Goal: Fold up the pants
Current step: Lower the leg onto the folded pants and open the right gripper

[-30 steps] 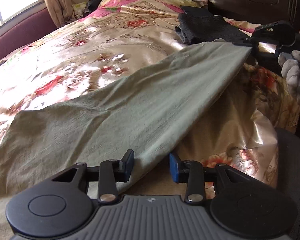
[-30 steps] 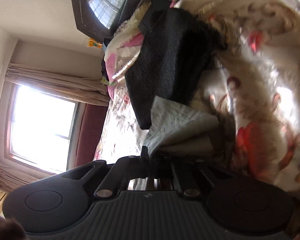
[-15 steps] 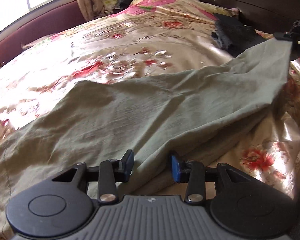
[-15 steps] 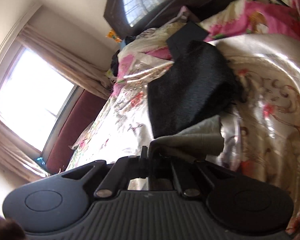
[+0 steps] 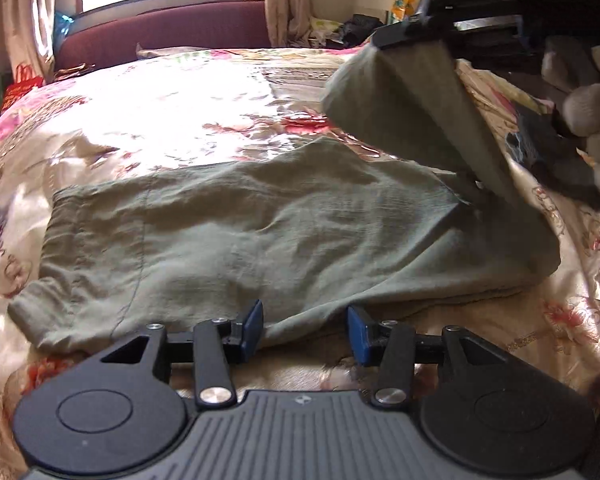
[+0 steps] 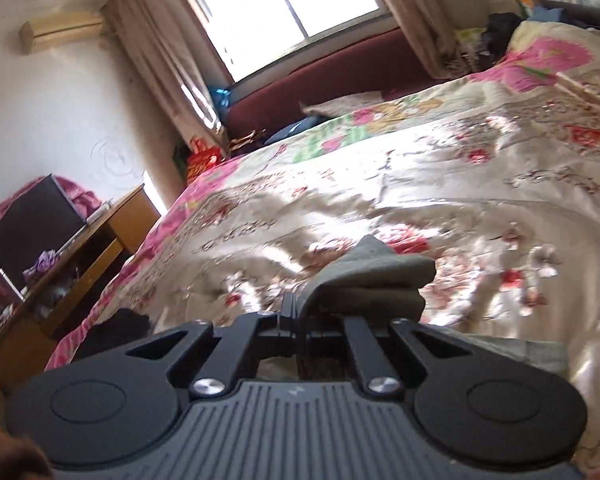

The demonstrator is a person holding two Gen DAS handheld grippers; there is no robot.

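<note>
Grey-green pants (image 5: 260, 232) lie across the floral bedspread, waistband to the left. My left gripper (image 5: 305, 330) is open, its blue pads on either side of the pants' near edge, low over the bed. My right gripper (image 6: 300, 312) is shut on the leg end of the pants (image 6: 372, 276) and holds it lifted. In the left wrist view the right gripper (image 5: 416, 36) is at the upper right, with the leg cloth (image 5: 428, 112) hanging from it and curling back over the rest of the pants.
The satin floral bedspread (image 5: 180, 112) covers a wide bed. A dark garment (image 5: 548, 156) lies at the right by a gloved hand (image 5: 592, 116). A maroon bench (image 6: 340, 76) and window stand at the far side. A wooden desk (image 6: 80, 248) stands beside the bed.
My right gripper has swung the leg end up and over toward the waistband side. The left gripper's view has turned left along the pants, and it stays open at the near edge.
</note>
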